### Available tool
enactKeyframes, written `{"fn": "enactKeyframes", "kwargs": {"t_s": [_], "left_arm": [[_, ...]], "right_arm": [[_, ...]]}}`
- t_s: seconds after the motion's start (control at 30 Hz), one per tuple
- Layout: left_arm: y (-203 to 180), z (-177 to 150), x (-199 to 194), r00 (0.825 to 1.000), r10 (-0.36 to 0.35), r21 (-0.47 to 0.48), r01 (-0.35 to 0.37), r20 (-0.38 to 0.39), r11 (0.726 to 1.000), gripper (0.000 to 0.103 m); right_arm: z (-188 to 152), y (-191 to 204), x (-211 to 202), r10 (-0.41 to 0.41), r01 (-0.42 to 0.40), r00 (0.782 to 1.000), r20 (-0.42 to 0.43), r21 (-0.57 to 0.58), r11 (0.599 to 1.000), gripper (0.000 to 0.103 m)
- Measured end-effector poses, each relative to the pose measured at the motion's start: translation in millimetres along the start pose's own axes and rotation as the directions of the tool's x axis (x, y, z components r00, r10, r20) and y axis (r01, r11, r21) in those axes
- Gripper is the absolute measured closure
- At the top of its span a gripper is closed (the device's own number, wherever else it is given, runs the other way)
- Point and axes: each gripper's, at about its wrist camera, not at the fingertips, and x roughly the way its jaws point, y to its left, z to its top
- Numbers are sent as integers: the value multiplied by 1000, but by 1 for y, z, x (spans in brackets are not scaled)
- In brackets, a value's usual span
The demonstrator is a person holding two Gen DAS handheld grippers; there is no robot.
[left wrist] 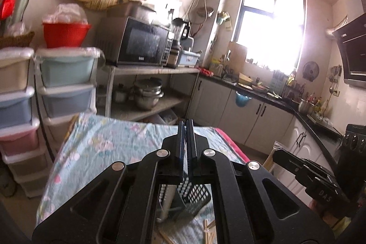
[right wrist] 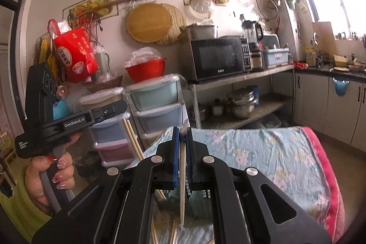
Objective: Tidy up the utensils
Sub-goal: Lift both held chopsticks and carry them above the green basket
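Note:
My left gripper [left wrist: 185,129] is shut, with nothing showing between its fingers. Under it, on the flowered tablecloth [left wrist: 103,148], stands a black perforated utensil basket [left wrist: 194,196], and loose wooden chopsticks [left wrist: 208,230] lie in front of it. My right gripper [right wrist: 182,134] is shut on a plastic-wrapped chopstick [right wrist: 182,193] that hangs down between its pads. In the right wrist view a hand holds the left gripper [right wrist: 122,108] at the left. Two chopsticks [right wrist: 133,140] slant up to just below its tip, and I cannot tell whether they touch it. The right gripper [left wrist: 278,153] shows at the right of the left wrist view.
Stacked pastel plastic drawers [left wrist: 66,88] with a red bowl [left wrist: 66,34] on top stand left of the table. Behind is a shelf with a microwave [left wrist: 141,42] and pots [left wrist: 147,93]. A crowded black counter [left wrist: 274,98] over white cabinets runs along the right.

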Motion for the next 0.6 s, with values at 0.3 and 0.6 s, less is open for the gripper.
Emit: {"fn": "enactKeyframes", "kwargs": {"t_s": [0.3,0.6], "left_arm": [[-9,20,7,999,9,34,-10,44,999,103],[1,21,22,997,60,52,-63,47,997,103]], "right_arm": [[28,-1,6,-13,14,998,67,-7,1000,97],[36,-6,22,-41,42,995,96,-3,999,97]]}}
